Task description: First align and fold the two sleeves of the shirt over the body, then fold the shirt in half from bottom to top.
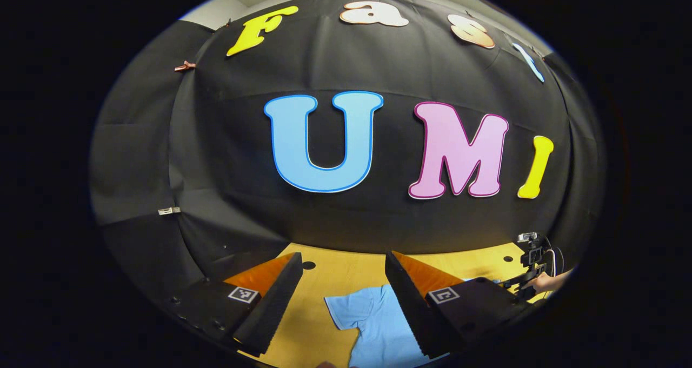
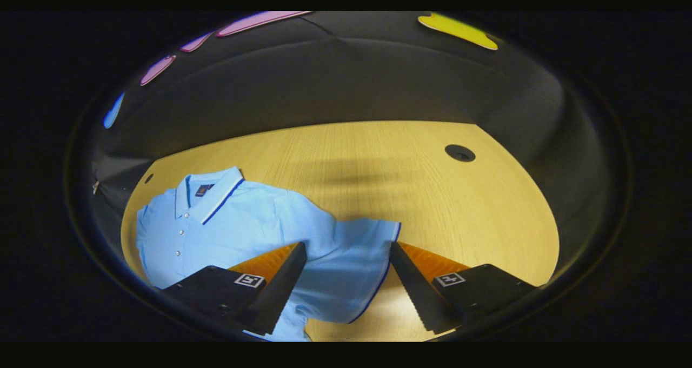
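A light blue polo shirt (image 2: 243,222) lies flat on the wooden table (image 2: 432,195), collar toward the far left in the right gripper view. Its short sleeve (image 2: 351,265) with a dark blue hem spreads out between the fingers of my right gripper (image 2: 346,254), which is open just above it. In the left gripper view, the other sleeve (image 1: 359,311) lies below my left gripper (image 1: 343,268), which is open and raised above the table. The right gripper (image 1: 532,265) and the hand holding it show far right in that view.
The table has round cable holes (image 2: 460,153) near its far edge, and another hole (image 1: 308,265) shows in the left gripper view. Black cloth walls close the booth on all sides. Bare wood stretches to the right of the shirt.
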Motion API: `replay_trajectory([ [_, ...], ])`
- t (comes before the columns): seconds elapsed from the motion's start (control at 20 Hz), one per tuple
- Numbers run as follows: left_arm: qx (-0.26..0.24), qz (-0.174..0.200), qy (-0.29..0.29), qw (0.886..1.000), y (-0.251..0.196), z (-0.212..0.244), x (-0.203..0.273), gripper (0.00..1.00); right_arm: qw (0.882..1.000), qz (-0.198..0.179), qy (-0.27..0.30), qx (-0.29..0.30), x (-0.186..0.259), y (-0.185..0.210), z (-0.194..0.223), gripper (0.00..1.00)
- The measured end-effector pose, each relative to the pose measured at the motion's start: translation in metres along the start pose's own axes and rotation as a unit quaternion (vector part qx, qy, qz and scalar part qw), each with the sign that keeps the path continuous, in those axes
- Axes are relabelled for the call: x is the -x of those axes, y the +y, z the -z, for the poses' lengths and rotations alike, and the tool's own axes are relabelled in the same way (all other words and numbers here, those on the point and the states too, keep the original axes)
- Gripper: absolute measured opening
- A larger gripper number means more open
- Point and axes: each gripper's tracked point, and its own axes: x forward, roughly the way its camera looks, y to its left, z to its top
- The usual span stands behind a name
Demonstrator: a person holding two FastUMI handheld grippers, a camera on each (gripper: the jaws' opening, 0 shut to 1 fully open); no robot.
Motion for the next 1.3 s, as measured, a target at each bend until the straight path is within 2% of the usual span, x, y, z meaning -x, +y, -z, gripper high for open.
replay_trajectory([
  [0.05,0.004,0.002,-0.004,1.0,0.0,-0.001,0.001,0.98,1.0,0.003,-0.003,0.003,-0.004,-0.003,-0.002,0.96],
  [0.2,0.012,0.0,0.0,1.0,0.008,0.003,0.002,0.98,1.0,0.021,-0.004,-0.001,-0.009,-0.01,-0.001,0.7],
  [0.35,0.016,-0.003,0.003,1.0,0.014,0.008,0.007,0.98,0.999,0.02,-0.016,-0.037,-0.007,-0.009,-0.006,0.27],
  [0.5,0.008,-0.003,0.002,1.0,0.016,0.009,0.014,0.98,0.998,0.019,-0.017,-0.05,-0.008,-0.003,-0.005,0.07],
  [0.55,0.004,-0.004,-0.001,1.0,0.018,0.007,0.017,0.98,0.998,-0.003,-0.025,-0.061,-0.002,0.011,-0.012,0.0],
  [0.8,0.017,-0.008,-0.003,1.0,0.025,0.007,0.023,0.98,0.994,-0.069,-0.066,-0.049,0.026,0.065,-0.039,0.0],
  [0.9,0.028,-0.007,-0.003,1.0,0.026,0.008,0.022,0.98,0.994,-0.083,-0.056,-0.033,0.032,0.087,-0.032,0.0],
  [0.95,0.033,-0.006,-0.002,0.999,0.025,0.01,0.022,0.94,0.994,-0.092,-0.051,-0.019,0.032,0.099,-0.027,0.0],
  [1.0,0.036,-0.004,0.0,0.999,0.025,0.012,0.021,0.98,0.995,-0.093,-0.043,-0.003,0.03,0.106,-0.019,0.0],
  [1.05,0.037,-0.003,0.002,0.999,0.027,0.016,0.019,0.98,0.995,-0.095,-0.032,0.009,0.026,0.112,-0.011,0.05],
  [1.1,0.039,-0.001,0.007,0.999,0.027,0.021,0.017,0.98,0.995,-0.1,-0.017,0.015,0.022,0.12,-0.001,0.05],
  [1.15,0.041,0.002,0.012,0.999,0.028,0.028,0.013,0.98,0.994,-0.108,0.001,0.02,0.018,0.128,0.01,0.0],
  [1.2,0.044,0.008,0.022,0.999,0.028,0.037,0.007,0.98,0.994,-0.103,0.01,0.031,0.013,0.128,0.017,0.05],
  [1.25,0.047,0.014,0.039,0.998,0.028,0.051,0.0,0.98,0.994,-0.096,0.013,0.043,0.01,0.125,0.02,0.05],
  [1.3,0.051,0.021,0.062,0.997,0.028,0.067,-0.008,0.98,0.994,-0.103,0.014,0.045,0.012,0.128,0.021,0.12],
])
